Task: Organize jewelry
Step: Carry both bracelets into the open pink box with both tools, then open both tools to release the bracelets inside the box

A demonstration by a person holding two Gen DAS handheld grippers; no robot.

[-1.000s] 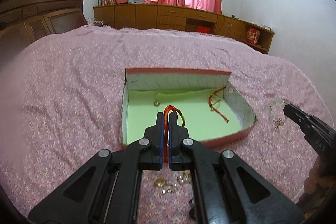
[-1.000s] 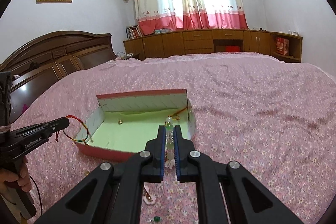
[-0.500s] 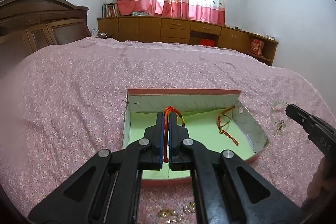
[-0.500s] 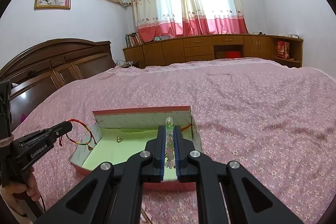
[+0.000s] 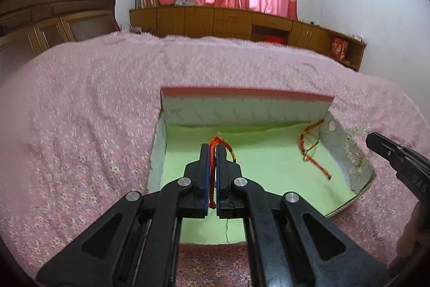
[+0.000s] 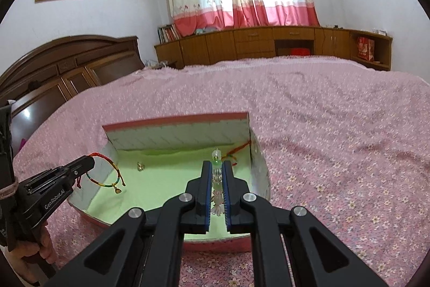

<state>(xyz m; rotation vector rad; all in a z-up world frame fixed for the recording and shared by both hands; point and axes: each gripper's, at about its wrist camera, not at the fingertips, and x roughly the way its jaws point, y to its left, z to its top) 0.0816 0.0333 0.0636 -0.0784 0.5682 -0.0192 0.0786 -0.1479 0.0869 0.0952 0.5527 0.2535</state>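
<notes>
A pink box [image 5: 242, 94] [image 6: 174, 123] with a green floor lies open on the bed. My left gripper [image 5: 212, 149] is shut on a red braided cord bracelet [image 5: 228, 148], held over the box's left half; the bracelet [image 6: 107, 174] dangles from that gripper [image 6: 90, 162] in the right wrist view. My right gripper [image 6: 217, 166] is shut on a clear and green bead bracelet [image 6: 217, 174] above the box's right side; its tip [image 5: 372, 140] shows with the beads [image 5: 354, 152] hanging at the box's right wall. Another red cord bracelet [image 5: 309, 149] and a small gold charm [image 6: 140, 166] lie inside.
The pink flowered bedspread [image 6: 336, 152] stretches all around the box. A dark wooden headboard [image 6: 67, 66] stands at the left. Low wooden cabinets [image 6: 268, 45] run under the curtained window. A hand [image 6: 29, 252] holds the left gripper's handle.
Both grippers have moved forward and lower with their bracelets, from in front of the box to over its green floor. The loose pieces on the bedspread in front have dropped out of view.
</notes>
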